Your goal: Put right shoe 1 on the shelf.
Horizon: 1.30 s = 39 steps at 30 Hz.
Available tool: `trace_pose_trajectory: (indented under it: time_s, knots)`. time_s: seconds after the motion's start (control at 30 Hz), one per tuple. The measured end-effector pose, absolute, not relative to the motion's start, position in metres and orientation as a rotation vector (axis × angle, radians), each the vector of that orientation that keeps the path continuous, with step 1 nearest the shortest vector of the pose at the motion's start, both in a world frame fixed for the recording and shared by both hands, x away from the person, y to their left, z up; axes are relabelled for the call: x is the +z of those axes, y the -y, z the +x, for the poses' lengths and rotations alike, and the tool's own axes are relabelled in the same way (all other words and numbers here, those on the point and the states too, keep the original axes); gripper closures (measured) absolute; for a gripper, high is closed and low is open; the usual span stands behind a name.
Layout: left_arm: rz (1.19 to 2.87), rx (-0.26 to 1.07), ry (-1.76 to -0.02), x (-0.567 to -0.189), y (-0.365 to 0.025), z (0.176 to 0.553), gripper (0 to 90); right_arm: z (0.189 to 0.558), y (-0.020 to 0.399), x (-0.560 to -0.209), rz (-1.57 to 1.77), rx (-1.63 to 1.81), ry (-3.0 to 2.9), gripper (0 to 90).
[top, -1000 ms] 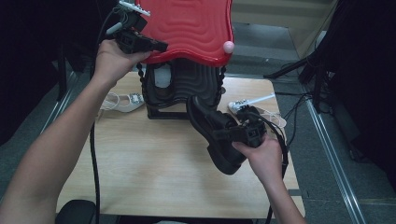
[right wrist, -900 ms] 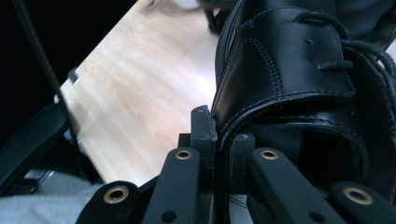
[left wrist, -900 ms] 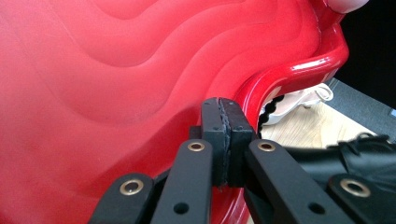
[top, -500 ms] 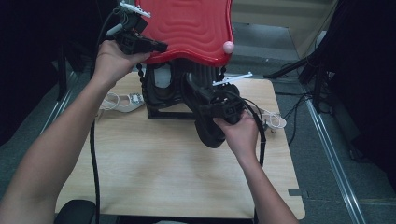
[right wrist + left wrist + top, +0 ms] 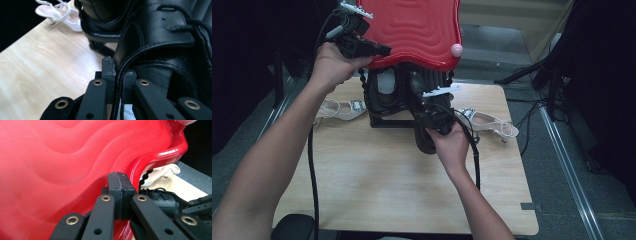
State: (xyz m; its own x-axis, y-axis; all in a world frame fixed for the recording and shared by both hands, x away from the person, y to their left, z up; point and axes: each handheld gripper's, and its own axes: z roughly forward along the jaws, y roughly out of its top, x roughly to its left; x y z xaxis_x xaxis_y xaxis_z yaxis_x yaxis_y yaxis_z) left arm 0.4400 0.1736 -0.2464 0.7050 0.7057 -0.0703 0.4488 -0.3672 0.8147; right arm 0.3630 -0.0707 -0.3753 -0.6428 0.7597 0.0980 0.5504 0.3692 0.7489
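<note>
Nearest the bottom of the high view, over the bare wooden table (image 5: 387, 190), grips a black lace-up boot (image 5: 424, 142) at centre frame with the right gripper (image 5: 432, 117), clenched on the collar edge as seen close up in the right gripper view, leather pinched between the pads (image 5: 109, 67). Already points the toe up the frame, into the mouth of the black bin (image 5: 384, 97). Best done by keeping that pinch firm on the thin rim, feeding the boot in toe first, tipping the heel up and clear of the bin's front bar, and letting go only once the sole rests inside. Farther up, at upper left, clamps the left gripper (image 5: 379, 50) tight on the rim of the red lid (image 5: 417, 30) and props it open above the bin; worth holding high and steady so the boot's shaft passes beneath. Compared with a second ago, has carried the boot from the lower right of the table up and leftward to the bin, uncovering a white sandal (image 5: 489, 122) at right, with a second white sandal (image 5: 339, 108) at left and the lid-holding grip unchanged.
</note>
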Motion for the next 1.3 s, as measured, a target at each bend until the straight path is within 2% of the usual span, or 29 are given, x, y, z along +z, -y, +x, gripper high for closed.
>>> trace_pose_trajectory:
  time_s: [0.73, 0.87, 1.0, 1.3]
  knots:
    - [2.031, 0.392, -0.851, -0.247, -0.174, 0.439, 90.0, 0.416, 0.053, -0.387, 1.256, 1.199, -2.138, 84.9]
    - [2.024, 0.396, -0.855, -0.248, -0.174, 0.438, 90.0, 0.419, 0.05, -0.388, 1.268, 1.208, -2.15, 79.7]
    - [2.022, 0.4, -0.856, -0.248, -0.174, 0.438, 90.0, 0.421, 0.053, -0.387, 1.294, 1.26, -2.169, 66.5]
    - [2.015, 0.402, -0.864, -0.248, -0.173, 0.438, 90.0, 0.413, 0.057, -0.378, 1.273, 1.261, -2.196, 62.5]
